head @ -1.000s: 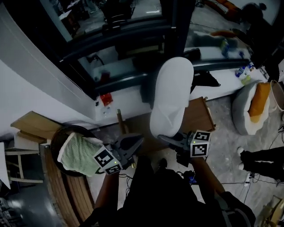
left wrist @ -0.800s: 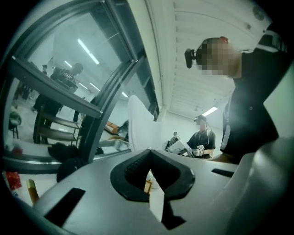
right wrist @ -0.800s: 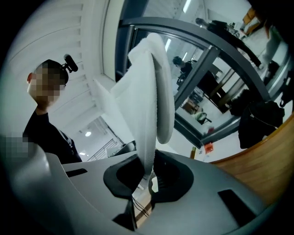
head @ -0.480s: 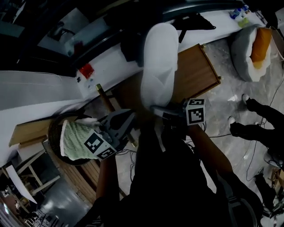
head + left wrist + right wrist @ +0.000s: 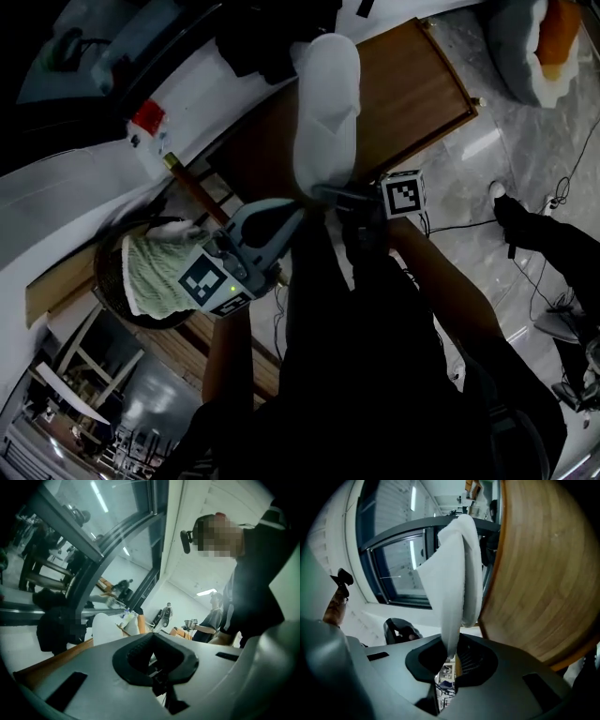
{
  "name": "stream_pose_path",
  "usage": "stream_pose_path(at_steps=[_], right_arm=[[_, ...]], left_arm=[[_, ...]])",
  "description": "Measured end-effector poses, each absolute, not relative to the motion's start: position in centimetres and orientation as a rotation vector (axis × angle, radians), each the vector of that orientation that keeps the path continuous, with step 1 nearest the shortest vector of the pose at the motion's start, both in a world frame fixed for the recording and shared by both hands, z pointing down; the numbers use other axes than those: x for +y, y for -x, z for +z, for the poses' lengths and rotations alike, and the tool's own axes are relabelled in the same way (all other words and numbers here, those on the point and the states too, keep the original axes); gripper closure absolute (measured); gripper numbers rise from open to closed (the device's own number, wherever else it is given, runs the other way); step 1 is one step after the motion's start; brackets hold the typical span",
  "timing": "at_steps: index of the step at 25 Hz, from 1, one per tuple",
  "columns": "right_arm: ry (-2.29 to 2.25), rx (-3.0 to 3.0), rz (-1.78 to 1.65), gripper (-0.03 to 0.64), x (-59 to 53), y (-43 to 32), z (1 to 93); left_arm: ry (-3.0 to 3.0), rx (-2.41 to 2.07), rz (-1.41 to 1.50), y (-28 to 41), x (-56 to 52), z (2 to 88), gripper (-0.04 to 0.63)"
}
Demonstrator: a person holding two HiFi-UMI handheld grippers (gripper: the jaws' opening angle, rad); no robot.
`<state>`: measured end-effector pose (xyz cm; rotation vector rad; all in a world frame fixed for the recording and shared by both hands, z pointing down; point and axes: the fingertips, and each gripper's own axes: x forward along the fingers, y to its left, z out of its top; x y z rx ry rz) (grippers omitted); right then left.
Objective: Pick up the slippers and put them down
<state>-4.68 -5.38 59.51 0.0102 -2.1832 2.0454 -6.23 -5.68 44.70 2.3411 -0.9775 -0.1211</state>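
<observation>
My right gripper (image 5: 323, 193) is shut on the heel end of a white slipper (image 5: 328, 108), which stands up from the jaws over a brown wooden tabletop (image 5: 422, 89). In the right gripper view the slipper (image 5: 454, 569) hangs as a thin folded edge, pinched between the dark pads of the right gripper (image 5: 449, 660), with the tabletop (image 5: 543, 573) close on the right. My left gripper (image 5: 296, 212) hovers just left of it with its jaws together on nothing. In its own view the left gripper (image 5: 154, 667) has only the room beyond its pads.
A dark round basket (image 5: 106, 272) holding a green-white cloth (image 5: 155, 277) sits at lower left. A pale beanbag (image 5: 520, 33) with an orange cushion lies at upper right. A person's legs (image 5: 548, 239) stand at right. A white window ledge (image 5: 103, 178) runs behind the table.
Both grippers have come down, and the slipper, still gripped by the right one, now stands over the tabletop instead of in front of the window. The right gripper has rolled.
</observation>
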Motion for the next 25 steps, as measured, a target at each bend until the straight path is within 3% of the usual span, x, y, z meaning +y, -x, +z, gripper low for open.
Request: stream_pose_path(at_steps=[25], right_arm=[[-0.155,-1.838,2.234,0.561,-3.4,3.7,69.2]], left_arm=[[-2.292,-0.826,-0.116,1.4,-5.9,47.2,0.584]])
